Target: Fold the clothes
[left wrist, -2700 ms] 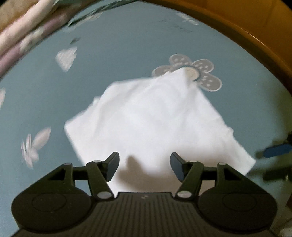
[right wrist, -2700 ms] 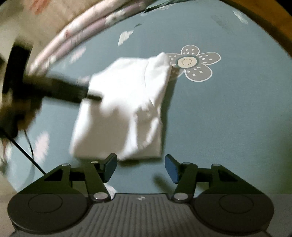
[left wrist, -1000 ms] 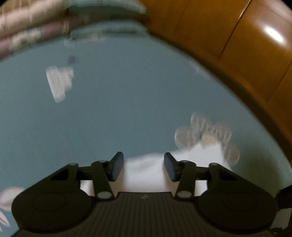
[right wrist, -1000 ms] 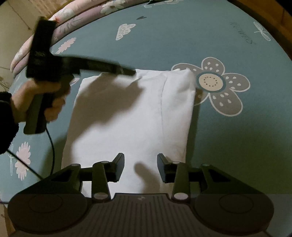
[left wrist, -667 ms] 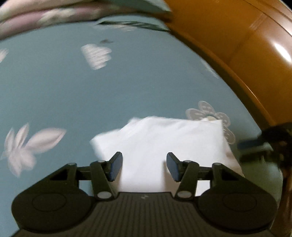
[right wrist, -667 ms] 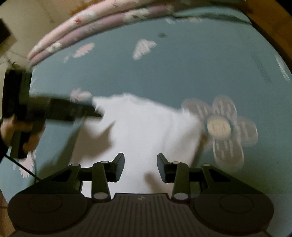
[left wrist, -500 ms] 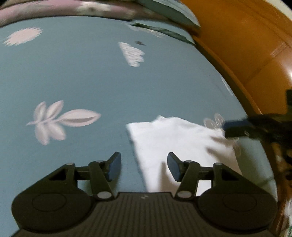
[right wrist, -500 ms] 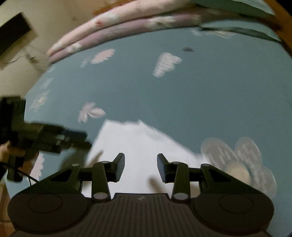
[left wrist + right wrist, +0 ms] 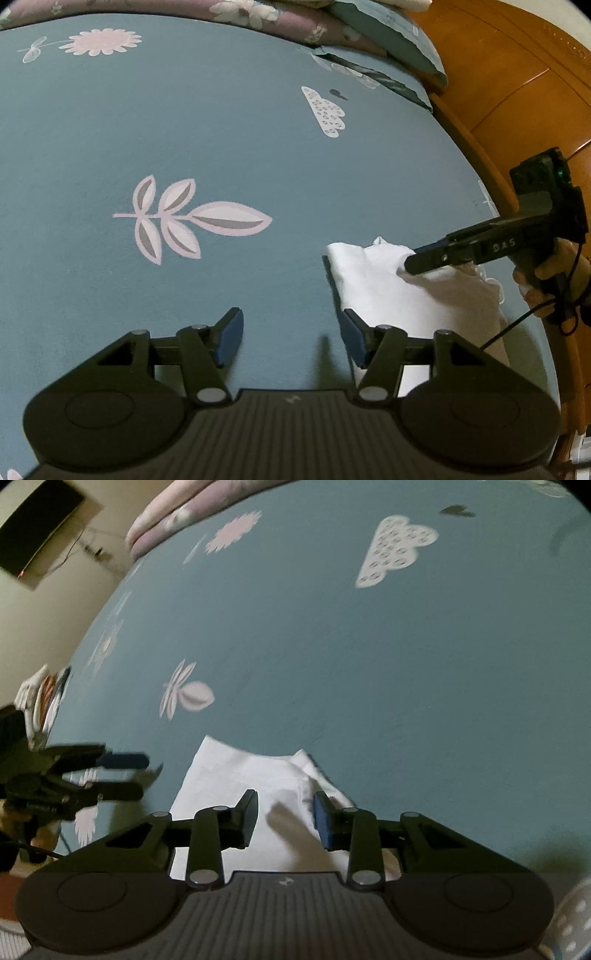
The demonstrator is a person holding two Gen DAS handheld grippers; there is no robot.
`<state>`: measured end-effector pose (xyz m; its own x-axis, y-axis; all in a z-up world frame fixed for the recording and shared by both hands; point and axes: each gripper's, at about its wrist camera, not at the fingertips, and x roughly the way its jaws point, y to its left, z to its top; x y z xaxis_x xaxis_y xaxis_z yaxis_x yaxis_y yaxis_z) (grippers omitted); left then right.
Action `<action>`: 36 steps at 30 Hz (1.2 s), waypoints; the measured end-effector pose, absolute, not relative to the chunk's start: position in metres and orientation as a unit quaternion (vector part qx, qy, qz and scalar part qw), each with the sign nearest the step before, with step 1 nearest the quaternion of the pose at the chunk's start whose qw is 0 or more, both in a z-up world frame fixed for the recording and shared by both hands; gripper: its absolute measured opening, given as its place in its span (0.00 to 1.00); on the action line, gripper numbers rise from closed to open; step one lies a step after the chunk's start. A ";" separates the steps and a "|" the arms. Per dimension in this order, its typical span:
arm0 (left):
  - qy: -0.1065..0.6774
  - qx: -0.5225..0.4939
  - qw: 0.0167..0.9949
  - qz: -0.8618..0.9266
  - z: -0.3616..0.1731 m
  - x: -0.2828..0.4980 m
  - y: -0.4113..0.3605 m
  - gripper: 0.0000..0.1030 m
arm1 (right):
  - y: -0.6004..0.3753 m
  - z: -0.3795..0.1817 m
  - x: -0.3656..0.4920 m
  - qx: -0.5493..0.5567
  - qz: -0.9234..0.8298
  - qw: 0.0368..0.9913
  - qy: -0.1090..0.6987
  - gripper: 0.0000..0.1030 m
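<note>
Since a second ago both grippers have swung off the folded white garment (image 9: 399, 291), lying on the teal floral bedsheet (image 9: 184, 129). Your left gripper (image 9: 290, 338) gapes empty; your right gripper (image 9: 284, 818) is closing, pads not yet pinching. Catch every layer at that corner.
</note>
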<state>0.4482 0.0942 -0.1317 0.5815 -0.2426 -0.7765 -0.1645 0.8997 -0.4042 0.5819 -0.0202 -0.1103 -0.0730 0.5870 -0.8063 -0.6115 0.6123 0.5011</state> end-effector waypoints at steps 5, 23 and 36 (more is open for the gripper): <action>0.456 -0.226 0.861 -0.024 -0.133 0.454 0.099 0.56 | -0.015 -0.102 0.582 -0.020 0.438 0.704 0.559 0.11; 0.442 -0.221 0.868 -0.046 -0.118 0.476 0.079 0.56 | -0.089 -0.063 0.488 -0.068 0.370 0.756 0.536 0.40; 0.462 -0.191 0.862 -0.086 -0.105 0.475 0.036 0.56 | -0.123 -0.078 0.476 -0.092 0.286 0.816 0.494 0.48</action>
